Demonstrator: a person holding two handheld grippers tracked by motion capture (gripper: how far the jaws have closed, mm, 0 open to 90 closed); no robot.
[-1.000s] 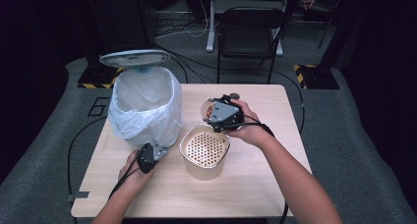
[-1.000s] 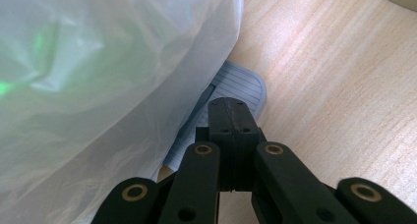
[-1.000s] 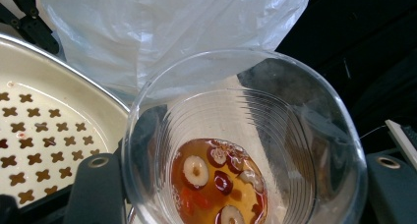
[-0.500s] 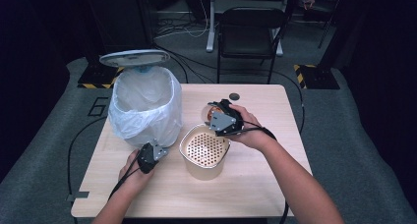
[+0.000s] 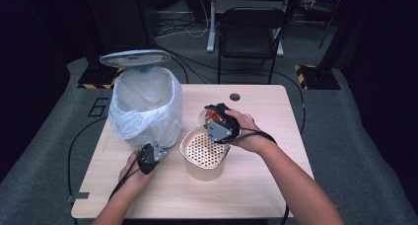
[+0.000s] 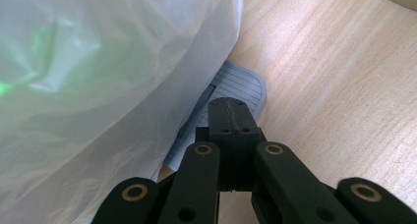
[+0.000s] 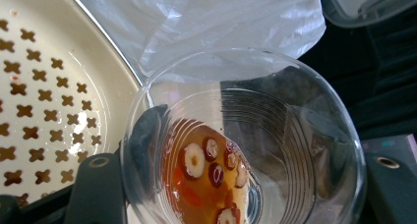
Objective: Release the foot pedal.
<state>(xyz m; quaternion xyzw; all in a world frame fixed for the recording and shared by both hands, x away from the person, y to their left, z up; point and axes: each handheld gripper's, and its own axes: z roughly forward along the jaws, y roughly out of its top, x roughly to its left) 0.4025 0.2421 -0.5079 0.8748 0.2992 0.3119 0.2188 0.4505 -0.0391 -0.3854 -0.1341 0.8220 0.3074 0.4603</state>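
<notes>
Since 1 second ago, the right tool (image 5: 215, 117) has carried the clear cup (image 7: 243, 150) closer to the cream strainer pot (image 5: 203, 153) and tipped it. Its 2 jaws grip the cup, which holds amber liquid and red fruit slices (image 7: 204, 161). The left tool (image 6: 229, 121), jaws pressed together, rests on the bin's grey pedal (image 6: 236, 84) beside the white bag (image 5: 145, 104) on the desk (image 5: 276, 151).

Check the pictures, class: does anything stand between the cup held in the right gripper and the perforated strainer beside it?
Nothing visible does. The right gripper holds the clear cup of amber liquid with sliced fruit right at the strainer's open rim.
</notes>
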